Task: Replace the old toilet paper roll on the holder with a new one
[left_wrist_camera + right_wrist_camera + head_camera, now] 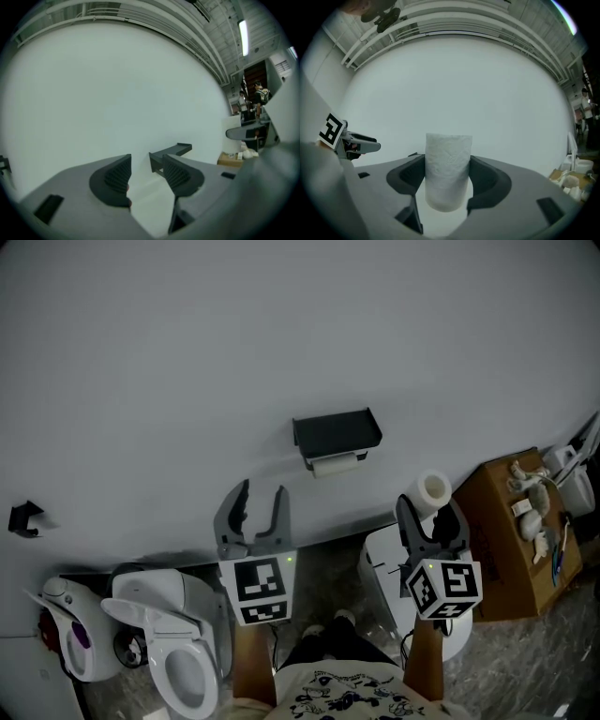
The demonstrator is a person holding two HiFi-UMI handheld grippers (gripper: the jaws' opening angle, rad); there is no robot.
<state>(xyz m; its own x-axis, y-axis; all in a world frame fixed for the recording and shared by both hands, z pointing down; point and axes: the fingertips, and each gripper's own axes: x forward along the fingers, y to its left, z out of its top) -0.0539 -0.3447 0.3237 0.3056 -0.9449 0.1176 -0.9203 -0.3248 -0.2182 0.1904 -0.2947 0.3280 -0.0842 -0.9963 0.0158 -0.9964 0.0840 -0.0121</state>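
A black toilet paper holder (336, 433) with a flat top shelf is fixed to the white wall, and a nearly spent old roll (337, 464) hangs under it. My left gripper (258, 509) stands open and empty below and left of the holder; the holder (169, 153) shows just past its jaws. My right gripper (433, 512) is shut on a new white toilet paper roll (432, 491), held upright between the pads (488, 180). The new roll (447, 169) fills the gap between those jaws, to the right of the holder.
A white toilet (173, 643) stands at the lower left with a small white and purple appliance (67, 632) beside it. A white bin (394, 589) sits under the right gripper. A brown cardboard box (511, 540) with small items is at the right. A black wall hook (25, 518) is far left.
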